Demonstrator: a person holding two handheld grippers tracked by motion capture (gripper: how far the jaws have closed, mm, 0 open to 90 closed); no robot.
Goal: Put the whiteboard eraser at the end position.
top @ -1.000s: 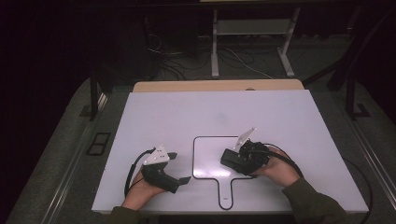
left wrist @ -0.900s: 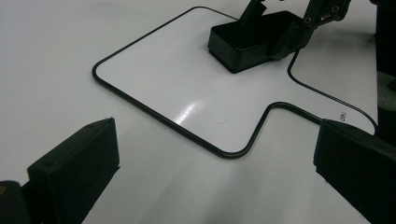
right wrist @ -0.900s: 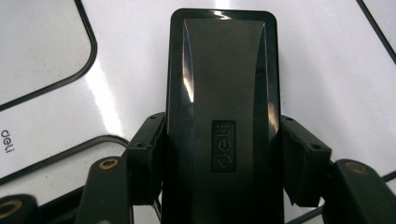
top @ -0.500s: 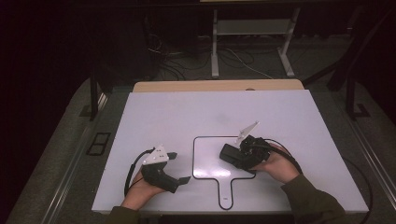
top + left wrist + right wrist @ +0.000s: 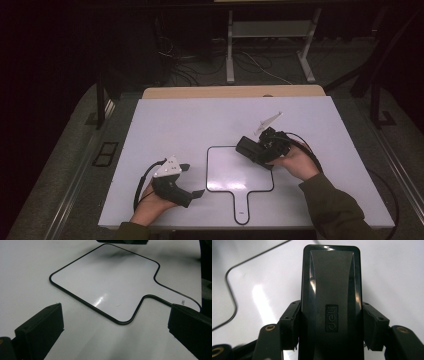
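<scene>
Since a second ago the right tongs (image 5: 246,146) have lifted and drifted toward the far edge of the worktop (image 5: 175,120) — the left tongs (image 5: 192,180) stay put, open and empty. On the worktop lies the paddle-shaped whiteboard (image 5: 227,172); above its far right corner the right tongs clamp a black eraser (image 5: 332,297).

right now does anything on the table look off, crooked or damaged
Nothing stands out. The small whiteboard lies flat and square on the table, its surface clean and its black edge unbroken. The right gripper holds a black eraser straight between its jaws, and the left gripper rests open beside the board.
</scene>
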